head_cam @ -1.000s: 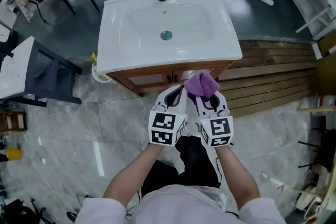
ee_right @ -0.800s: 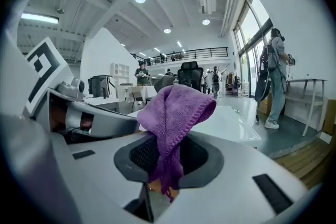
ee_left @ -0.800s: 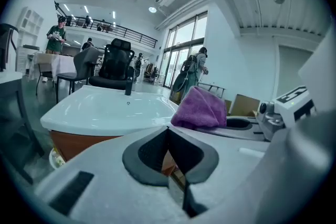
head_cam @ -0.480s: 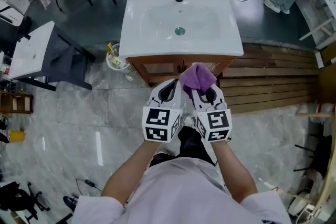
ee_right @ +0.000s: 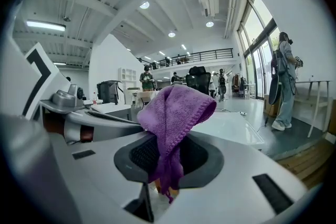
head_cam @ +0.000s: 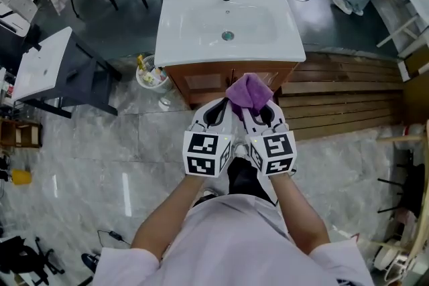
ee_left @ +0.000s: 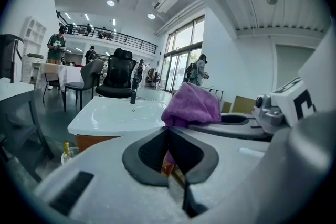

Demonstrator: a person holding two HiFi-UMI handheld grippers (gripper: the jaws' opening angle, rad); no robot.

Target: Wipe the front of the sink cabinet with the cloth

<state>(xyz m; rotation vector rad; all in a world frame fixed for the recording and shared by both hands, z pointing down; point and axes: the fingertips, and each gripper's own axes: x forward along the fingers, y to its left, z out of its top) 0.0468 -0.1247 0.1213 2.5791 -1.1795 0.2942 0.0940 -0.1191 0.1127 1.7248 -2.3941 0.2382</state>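
Here, the purple cloth (head_cam: 249, 92), seemingly soft and light, is pinched by a bunched fold in the right tool (head_cam: 259, 116), near the sink cabinet front (head_cam: 201, 82); left tool (head_cam: 218, 114) closed, empty.

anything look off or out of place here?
Nothing looks damaged or spilled. The purple cloth is bunched in the right gripper's shut jaws, in front of the cabinet. The left gripper is shut and empty. The sink sits square on the cabinet.
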